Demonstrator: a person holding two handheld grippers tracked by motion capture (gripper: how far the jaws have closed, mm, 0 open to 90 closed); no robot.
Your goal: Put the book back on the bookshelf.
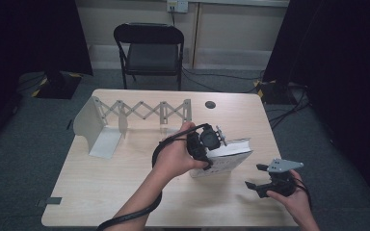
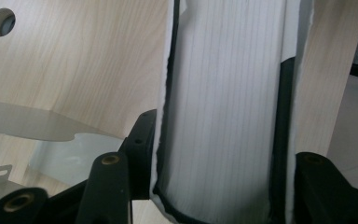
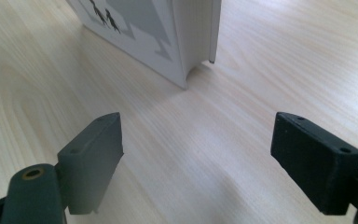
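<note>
The book (image 1: 226, 156) stands on edge on the table (image 1: 101, 187), clamped between the left gripper's (image 1: 211, 144) closed jaws. The right gripper (image 1: 259, 179), jaws spread wide with nothing between them, sits near the book's corner, apart from it.

On the pale wooden table (image 1: 125, 192), the left gripper (image 1: 207, 144) clamps a white book (image 1: 229, 156) standing on edge near centre. At four o'clock from it, the right gripper (image 1: 262, 180) hovers, jaws spread. An expanding rack (image 1: 139, 113) stands at ten o'clock.
</note>
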